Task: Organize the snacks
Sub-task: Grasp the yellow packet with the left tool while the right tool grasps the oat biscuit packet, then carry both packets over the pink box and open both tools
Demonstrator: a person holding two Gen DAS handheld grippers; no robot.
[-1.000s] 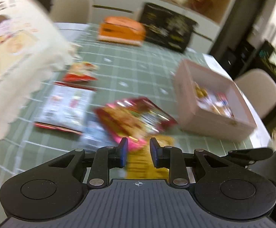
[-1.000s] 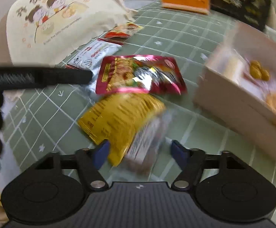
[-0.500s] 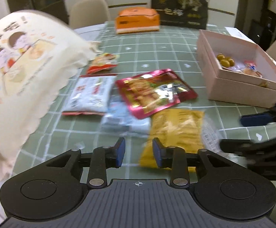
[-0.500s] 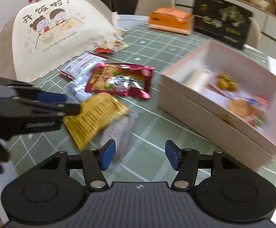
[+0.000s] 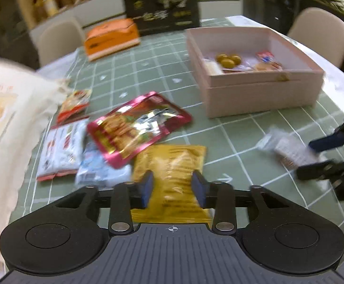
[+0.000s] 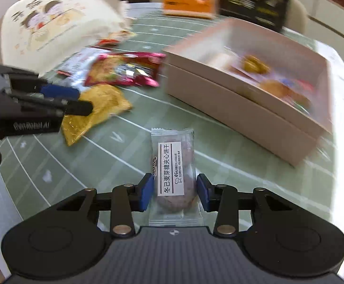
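Observation:
A clear-wrapped biscuit packet (image 6: pixel 172 172) with a white label sits between the blue pads of my right gripper (image 6: pixel 174 193). Its jaws are closing, and the pads press the wrapper's sides. The packet looks sharp while the table behind it blurs. My left gripper (image 5: pixel 173 189) hovers over a yellow snack packet (image 5: pixel 172 165) lying on the green checked tablecloth. Its jaws are opening, and the pads stand apart above the packet. The open pink box (image 5: pixel 254 94) behind holds several small snacks.
A red foil packet (image 5: pixel 138 127), a white packet (image 5: pixel 60 146), a pale blue one (image 5: pixel 100 168) and a small red one (image 5: pixel 74 101) lie to the left. A cream cloth bag (image 5: pixel 6 123) fills the left side. An orange box (image 5: pixel 111 37) and a black box (image 5: pixel 162 9) stand at the back.
My left jaws have widened over the yellow packet. My right jaws have narrowed onto the biscuit packet, which has shifted away from the yellow packet toward the pink box.

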